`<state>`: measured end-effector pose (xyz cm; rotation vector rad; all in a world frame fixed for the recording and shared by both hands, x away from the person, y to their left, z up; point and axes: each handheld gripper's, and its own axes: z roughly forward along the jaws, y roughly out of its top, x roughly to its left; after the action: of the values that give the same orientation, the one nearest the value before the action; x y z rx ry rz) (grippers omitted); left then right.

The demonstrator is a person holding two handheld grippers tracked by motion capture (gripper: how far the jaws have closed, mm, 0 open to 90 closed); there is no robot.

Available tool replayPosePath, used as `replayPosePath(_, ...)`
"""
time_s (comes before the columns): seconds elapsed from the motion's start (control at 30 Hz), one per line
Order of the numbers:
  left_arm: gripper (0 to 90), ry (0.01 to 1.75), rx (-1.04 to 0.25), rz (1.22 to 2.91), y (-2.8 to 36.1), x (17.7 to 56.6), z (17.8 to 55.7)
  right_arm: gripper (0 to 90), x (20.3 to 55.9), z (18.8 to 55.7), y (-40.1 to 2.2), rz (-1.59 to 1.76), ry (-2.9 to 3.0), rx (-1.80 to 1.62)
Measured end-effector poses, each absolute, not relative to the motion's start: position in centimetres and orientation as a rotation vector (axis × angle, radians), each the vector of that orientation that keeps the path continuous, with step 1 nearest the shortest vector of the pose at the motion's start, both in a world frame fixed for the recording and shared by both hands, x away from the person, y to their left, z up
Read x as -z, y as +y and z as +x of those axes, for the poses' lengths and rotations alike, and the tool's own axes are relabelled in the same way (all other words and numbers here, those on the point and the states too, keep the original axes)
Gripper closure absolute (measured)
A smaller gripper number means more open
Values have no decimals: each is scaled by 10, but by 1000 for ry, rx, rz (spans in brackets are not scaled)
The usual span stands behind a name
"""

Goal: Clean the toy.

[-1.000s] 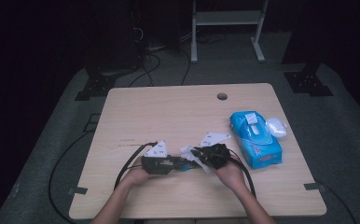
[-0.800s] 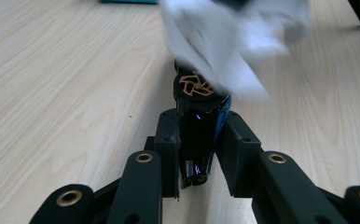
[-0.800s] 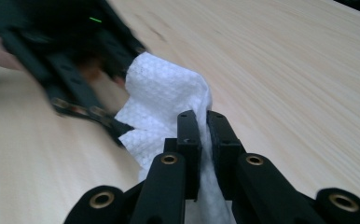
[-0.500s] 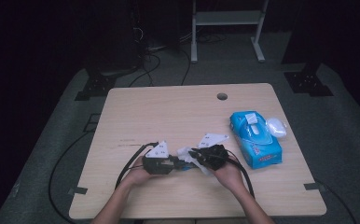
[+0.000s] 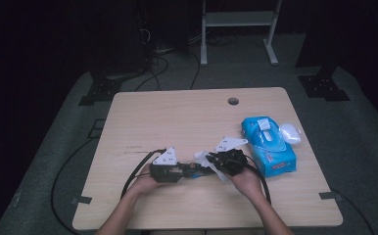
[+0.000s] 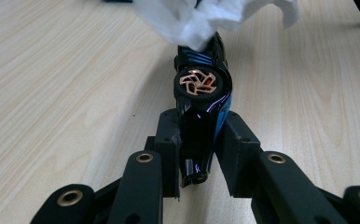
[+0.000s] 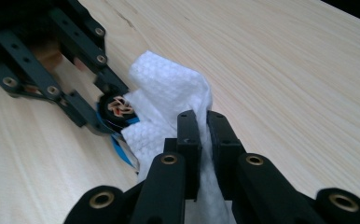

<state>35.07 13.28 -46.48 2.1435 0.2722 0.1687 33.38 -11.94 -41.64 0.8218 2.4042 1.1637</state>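
A small black and blue toy car (image 6: pixel 201 98) with an orange-spoked wheel lies on its side between the jaws of my left gripper (image 6: pixel 197 140), which is shut on its rear end. In the high view that gripper (image 5: pixel 170 171) sits near the table's front edge. My right gripper (image 7: pixel 201 135) is shut on a white wet wipe (image 7: pixel 169 102), which is pressed against the far end of the car (image 7: pixel 117 112). From above, the right gripper (image 5: pixel 226 161) and the wipe (image 5: pixel 204 157) meet the left gripper head-on.
A blue pack of wet wipes (image 5: pixel 268 144) lies at the right of the wooden table (image 5: pixel 177 117), with a white lump (image 5: pixel 291 133) beside it. A cable hole (image 5: pixel 233 101) sits near the far edge. Black cables trail off the front edge.
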Motion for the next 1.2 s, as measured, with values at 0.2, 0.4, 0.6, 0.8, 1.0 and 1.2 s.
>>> replayPosePath(0.2, 709, 277, -175, 2146, 133, 465, 350, 844, 419, 326, -95, 713, 2447, -1211)
replayPosePath(0.4, 710, 283, -164, 2137, 133, 465, 351, 844, 417, 334, -132, 814, 2391, -1131)
replayPosePath(0.6, 712, 277, -163, 2144, 133, 465, 350, 844, 416, 335, -143, 838, 2369, -1108)
replayPosePath(0.8, 713, 284, -161, 2140, 133, 465, 350, 844, 417, 332, -140, 821, 2380, -1134)
replayPosePath(1.0, 713, 280, -157, 2139, 132, 465, 350, 844, 414, 337, -160, 887, 2339, -1037)
replayPosePath(1.2, 713, 278, -157, 2142, 133, 465, 350, 844, 412, 331, -147, 821, 2371, -1123)
